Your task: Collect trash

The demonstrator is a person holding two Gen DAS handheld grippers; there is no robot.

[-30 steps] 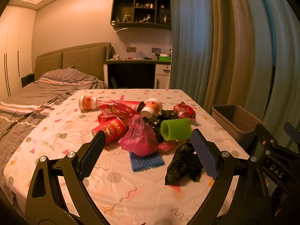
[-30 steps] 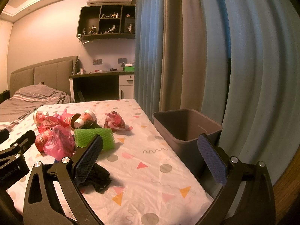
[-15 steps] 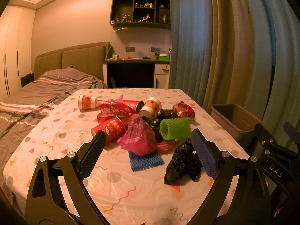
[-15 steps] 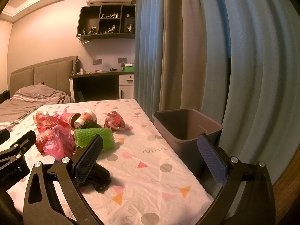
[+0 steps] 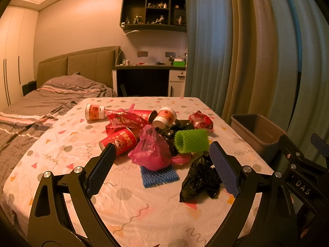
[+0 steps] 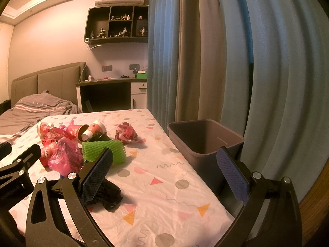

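Note:
A heap of trash lies mid-table: a pink plastic bag [image 5: 151,150], a green foam net [image 5: 191,141], a blue foam net [image 5: 159,176], a crumpled black bag [image 5: 198,182], red paper cups [image 5: 120,141] and a red wrapper [image 5: 200,120]. My left gripper [image 5: 162,170] hovers open over the table's near side, just short of the heap, nothing between its fingers. My right gripper [image 6: 164,174] is open too, above the table's right part, the black bag [image 6: 108,193] behind its left finger. The grey bin [image 6: 205,142] stands off the table's right edge.
The table [image 5: 67,140] carries a patterned white cloth. A bed [image 5: 41,105] lies to the left, a desk [image 5: 148,78] behind, and curtains [image 6: 226,61] hang close on the right beyond the bin. The right gripper's body [image 5: 298,177] shows at the left view's right edge.
The left view has shifted slightly, the heap sitting a touch further left. The right gripper is almost still. Both stay open and nothing on the table has moved.

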